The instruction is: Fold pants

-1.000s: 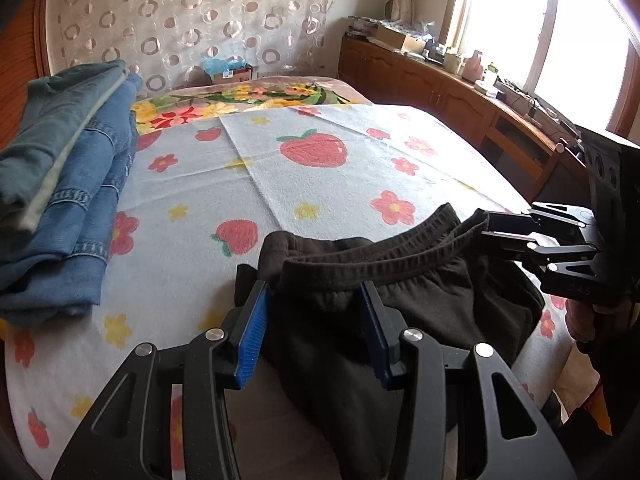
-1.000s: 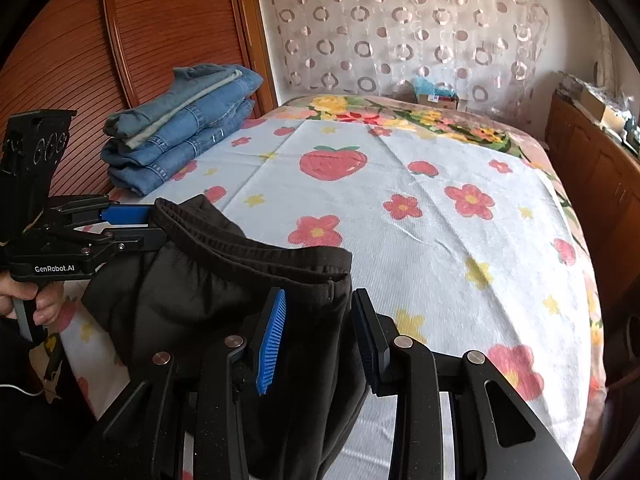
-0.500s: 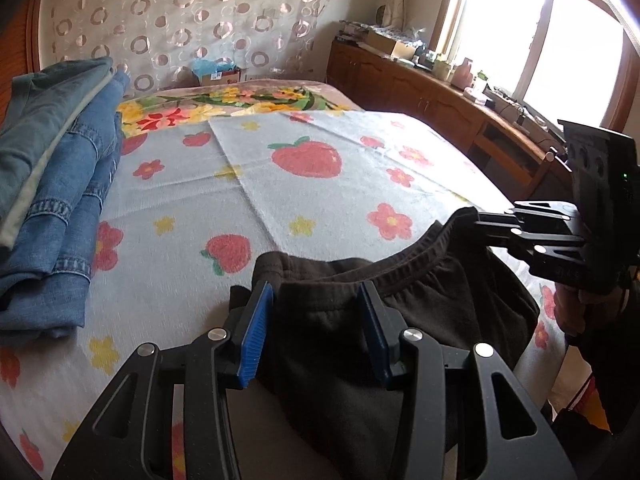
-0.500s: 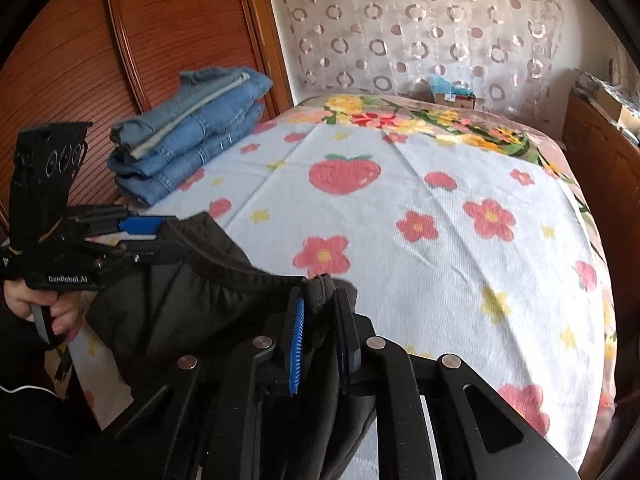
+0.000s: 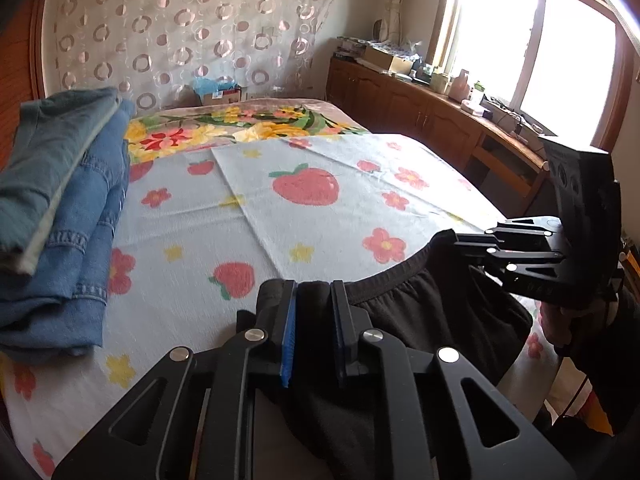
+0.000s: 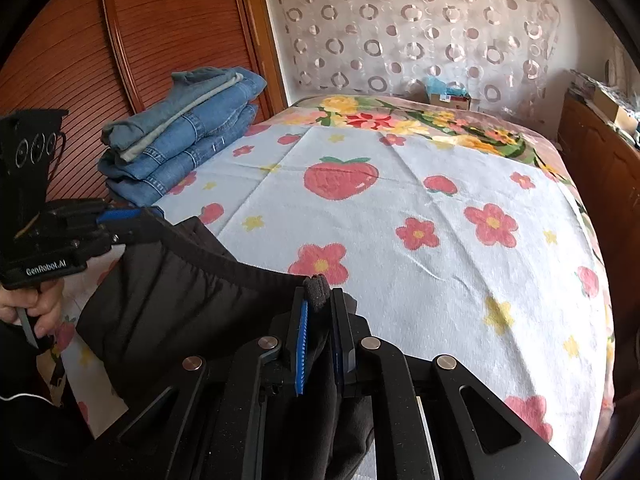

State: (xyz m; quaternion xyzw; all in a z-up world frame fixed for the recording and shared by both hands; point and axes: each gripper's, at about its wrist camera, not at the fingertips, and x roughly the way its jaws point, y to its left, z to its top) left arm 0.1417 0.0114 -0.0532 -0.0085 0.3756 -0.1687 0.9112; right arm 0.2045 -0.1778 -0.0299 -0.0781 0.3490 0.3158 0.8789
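The left tool (image 5: 314, 304) has just been closing and now clamps one end of the waistband of the black, soft-knit elastic-waist pants (image 5: 420, 312), the cloth pinched between its blue pads. The right tool (image 6: 320, 312) is clenched on the other end of the same waistband, a small tuft of dark fabric poking up above its fingers. In the right wrist view the left tool (image 6: 120, 220) shows from the side with a hand (image 6: 34, 304) around its grip; in the left wrist view the right tool (image 5: 460, 240) enters from the right edge. The waistband is stretched in a shallow curve between the two tools, and the rest of the pants hangs down over the near edge of the bed (image 6: 460, 280), which wears a pale sheet printed with strawberries and red and yellow flowers. Farther along the bed, well apart from the pants and to their left, lies a stack of folded blue denim jeans (image 6: 180, 140) beside a reddish slatted wooden door (image 6: 140, 40). Beyond the bed's far end hangs a sheer curtain with ring patterns (image 6: 400, 32).
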